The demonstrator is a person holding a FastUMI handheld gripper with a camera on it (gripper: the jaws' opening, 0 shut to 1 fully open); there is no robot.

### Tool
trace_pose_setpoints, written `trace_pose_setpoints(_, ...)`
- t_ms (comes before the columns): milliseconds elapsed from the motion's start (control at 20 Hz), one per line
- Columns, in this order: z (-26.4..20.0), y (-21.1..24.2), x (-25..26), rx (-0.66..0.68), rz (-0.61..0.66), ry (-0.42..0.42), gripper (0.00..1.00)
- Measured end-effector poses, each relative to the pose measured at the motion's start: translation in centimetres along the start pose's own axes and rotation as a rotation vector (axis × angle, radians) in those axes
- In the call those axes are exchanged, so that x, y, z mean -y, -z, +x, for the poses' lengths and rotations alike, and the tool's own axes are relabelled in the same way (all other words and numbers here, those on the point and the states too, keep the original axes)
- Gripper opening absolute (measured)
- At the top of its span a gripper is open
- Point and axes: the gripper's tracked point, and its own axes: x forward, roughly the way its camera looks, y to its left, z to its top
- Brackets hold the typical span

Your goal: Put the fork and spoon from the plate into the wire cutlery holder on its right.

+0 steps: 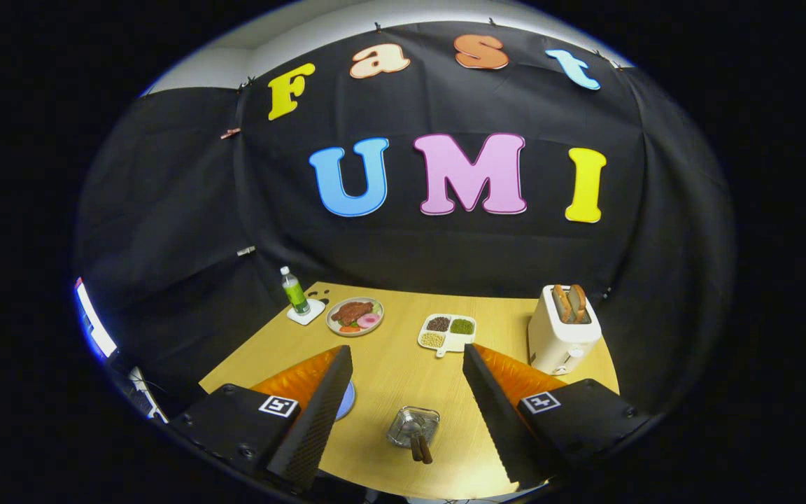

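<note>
— Where's the job at, from where you stand?

— Near its end, I'd say. The wire cutlery holder (413,423) sits on the table with two brown handles (421,449) poking out of it. I take them for the fork and spoon, though I can't tell which is which.

— And the gripper (406,350)?

— It's above the holder, with its fingers spread wide and gripping nothing.

— The plate (347,400)?

— It's left of the holder, and just a blue edge peeks past the left finger. The next move is probably only a look to check the plate is bare, then backing away.
</note>
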Motion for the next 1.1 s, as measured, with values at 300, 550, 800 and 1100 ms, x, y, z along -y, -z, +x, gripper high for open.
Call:
trace_pose_setpoints(300,-4.1,-3.6,-0.4,0.148,0.020,0.040,0.99)
trace_pose_setpoints(550,-5.0,-4.0,-0.1,0.174,0.031,0.060,0.99)
trace_pose_setpoints(800,-4.7,-4.2,0.1,0.189,0.043,0.061,0.99)
trace_pose_setpoints(1100,-4.0,-4.3,-0.2,0.202,0.028,0.037,0.99)
